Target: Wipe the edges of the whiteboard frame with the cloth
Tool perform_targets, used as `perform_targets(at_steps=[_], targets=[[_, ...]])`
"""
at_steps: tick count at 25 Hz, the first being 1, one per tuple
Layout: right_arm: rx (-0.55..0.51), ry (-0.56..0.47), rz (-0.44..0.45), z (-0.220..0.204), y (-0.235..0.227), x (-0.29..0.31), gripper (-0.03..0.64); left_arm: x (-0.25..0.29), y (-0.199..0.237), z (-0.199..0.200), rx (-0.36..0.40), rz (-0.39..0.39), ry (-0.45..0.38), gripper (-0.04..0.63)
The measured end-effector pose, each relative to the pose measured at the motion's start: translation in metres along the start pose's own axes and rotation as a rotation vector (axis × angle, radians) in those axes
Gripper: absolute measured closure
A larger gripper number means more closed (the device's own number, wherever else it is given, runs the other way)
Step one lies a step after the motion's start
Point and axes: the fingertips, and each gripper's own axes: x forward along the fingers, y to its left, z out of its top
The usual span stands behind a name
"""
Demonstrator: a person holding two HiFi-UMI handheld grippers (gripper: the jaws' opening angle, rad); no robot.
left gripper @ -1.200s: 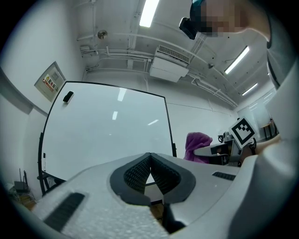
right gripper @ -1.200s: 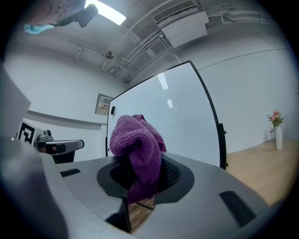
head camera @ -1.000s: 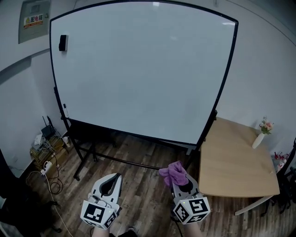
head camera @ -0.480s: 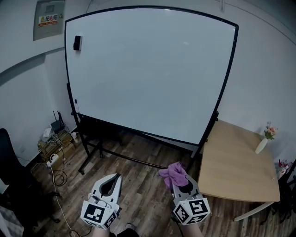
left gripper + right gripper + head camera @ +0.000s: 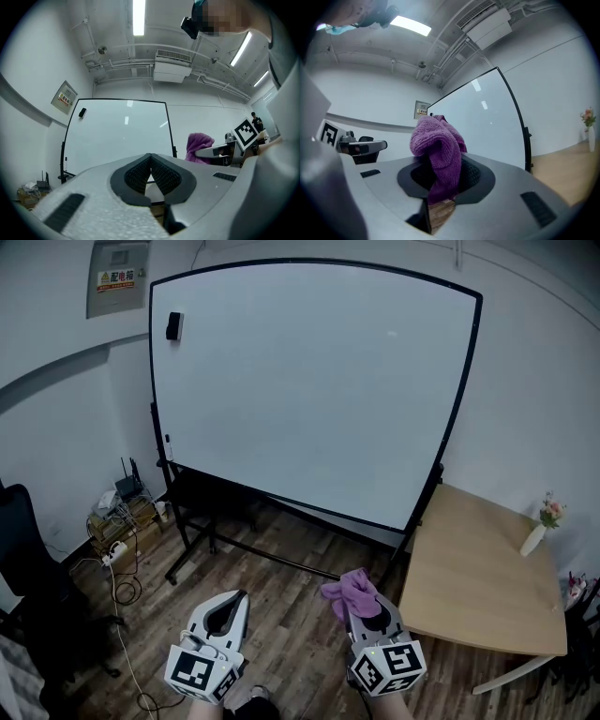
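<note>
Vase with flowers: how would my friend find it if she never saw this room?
Start at the big whiteboard. Right of it stands a wooden table, and the vase sits near the table's far right corner, by the wall. It is small, white and slim with pink flowers on top, the only thing on that table.

Office or meeting room, wheeled whiteboard (image 5: 309, 381) at 12 o'clock, wooden table (image 5: 478, 587) at 4, office chair (image 5: 28, 559) at 8, ceiling air conditioner (image 5: 172, 70), tube lights (image 5: 138, 18).
</note>
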Motion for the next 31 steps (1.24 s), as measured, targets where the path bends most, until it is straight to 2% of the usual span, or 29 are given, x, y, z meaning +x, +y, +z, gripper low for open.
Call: perform_targets(at_steps=[11, 31], targets=[[-0.001, 0.001, 0.030, -0.001, 0.006, -0.021, 0.525, -0.016, -0.018, 0.004, 0.005, 0.011, 0.001, 0.580], [0.002, -0.027, 0.044, 0.005, 0.003, -0.023, 0.525, -0.012, -0.021, 0.010, 0.018, 0.027, -0.009, 0.580]])
